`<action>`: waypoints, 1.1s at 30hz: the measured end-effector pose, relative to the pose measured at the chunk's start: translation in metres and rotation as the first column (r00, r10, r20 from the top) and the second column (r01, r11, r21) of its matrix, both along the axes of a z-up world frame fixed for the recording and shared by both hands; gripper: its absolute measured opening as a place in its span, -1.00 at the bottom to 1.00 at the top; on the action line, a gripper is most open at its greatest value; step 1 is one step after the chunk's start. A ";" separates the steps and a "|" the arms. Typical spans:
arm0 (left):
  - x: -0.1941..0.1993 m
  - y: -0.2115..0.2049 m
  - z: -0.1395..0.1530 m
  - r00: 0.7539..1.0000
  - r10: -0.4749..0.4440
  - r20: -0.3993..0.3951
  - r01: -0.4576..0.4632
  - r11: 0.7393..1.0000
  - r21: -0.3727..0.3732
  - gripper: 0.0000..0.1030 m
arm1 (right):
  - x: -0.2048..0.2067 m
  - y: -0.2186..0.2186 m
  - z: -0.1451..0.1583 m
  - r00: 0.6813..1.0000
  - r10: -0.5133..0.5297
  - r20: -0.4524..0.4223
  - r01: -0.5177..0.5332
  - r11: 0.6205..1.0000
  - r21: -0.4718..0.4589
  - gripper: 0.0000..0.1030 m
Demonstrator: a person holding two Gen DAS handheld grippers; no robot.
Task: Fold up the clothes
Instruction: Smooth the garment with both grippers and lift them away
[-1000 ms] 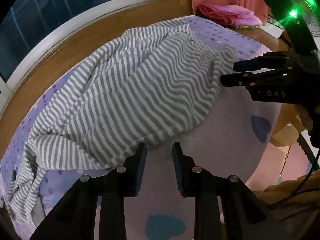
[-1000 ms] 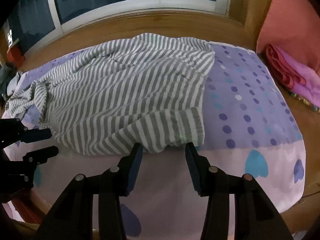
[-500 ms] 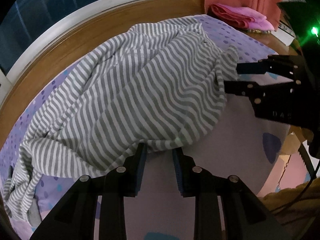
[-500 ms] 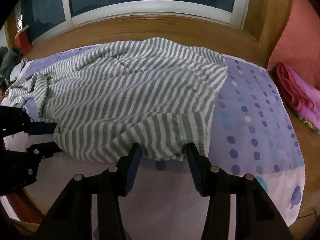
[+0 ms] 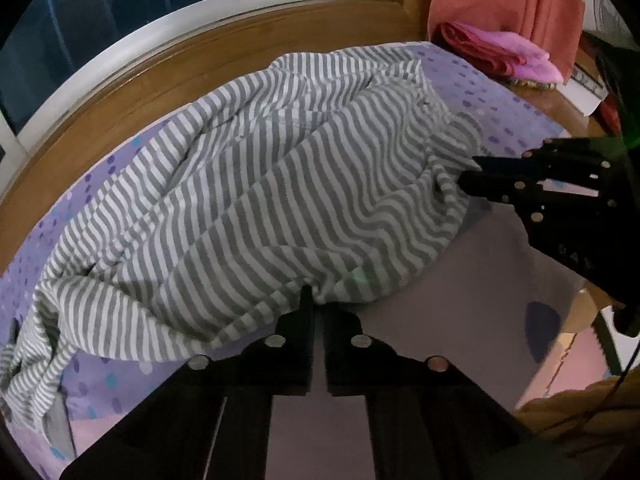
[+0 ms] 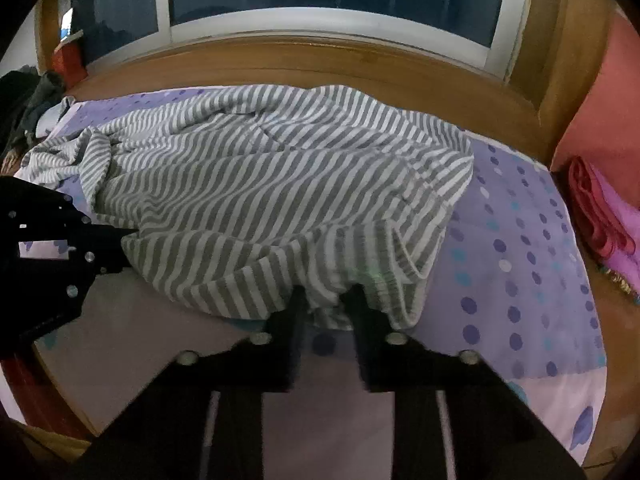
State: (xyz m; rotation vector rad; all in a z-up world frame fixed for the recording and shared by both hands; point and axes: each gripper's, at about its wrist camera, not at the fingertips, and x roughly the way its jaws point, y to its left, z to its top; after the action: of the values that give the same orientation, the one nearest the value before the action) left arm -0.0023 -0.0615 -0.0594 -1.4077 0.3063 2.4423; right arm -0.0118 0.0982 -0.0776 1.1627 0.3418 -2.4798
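Two grippers, both on the near hem of the striped garment (image 5: 280, 200), which lies crumpled across the dotted purple sheet (image 5: 500, 120).

Left wrist view: your left gripper (image 5: 316, 300) has its jaws pulled narrow with the hem bunched right at the tips. Looks pinched, so I'd call it holding cloth. Your right gripper (image 5: 468, 176) comes in from the side at the other hem corner, tips touching fabric. Grabbing both corners makes sense for lifting the edge and carrying it toward the far side. Folded pink cloth (image 5: 496, 48) sits well apart on the wooden ledge (image 5: 160, 92), out of the way.

Right wrist view: your right gripper (image 6: 326, 300) straddles a fold of hem, jaws only partly in. Cloth sits between them, but I can't tell whether the grip is firm. The left sleeve end is wadded up near a dark pile of clothes (image 6: 24, 112). That bunching is likely to drag on the fold.
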 end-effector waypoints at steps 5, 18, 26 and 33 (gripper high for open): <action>0.026 0.005 0.039 0.999 -0.025 -0.042 0.027 0.998 0.060 -0.95 | 0.014 0.027 0.029 0.999 -0.003 -0.033 0.001 0.997 -0.080 -0.87; 0.052 0.092 0.036 0.965 -0.229 0.125 0.188 0.944 0.272 -0.95 | 0.034 0.110 0.037 0.994 -0.099 0.040 0.103 0.987 -0.124 -0.88; 0.053 0.082 0.038 0.990 -0.084 0.113 0.063 0.982 0.180 -0.71 | 0.030 0.118 0.018 0.975 -0.136 0.177 0.196 0.898 -0.393 -0.55; 0.075 -0.015 0.048 0.986 0.160 0.055 -0.167 0.968 0.187 -0.68 | 0.056 0.060 0.041 0.994 -0.057 0.096 0.094 0.891 -0.445 0.33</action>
State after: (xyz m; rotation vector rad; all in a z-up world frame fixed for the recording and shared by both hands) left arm 0.0724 -0.0760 -0.0119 -1.4456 -0.0557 2.4909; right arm 0.0442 0.1586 -0.0369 1.0844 -0.2971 -2.3843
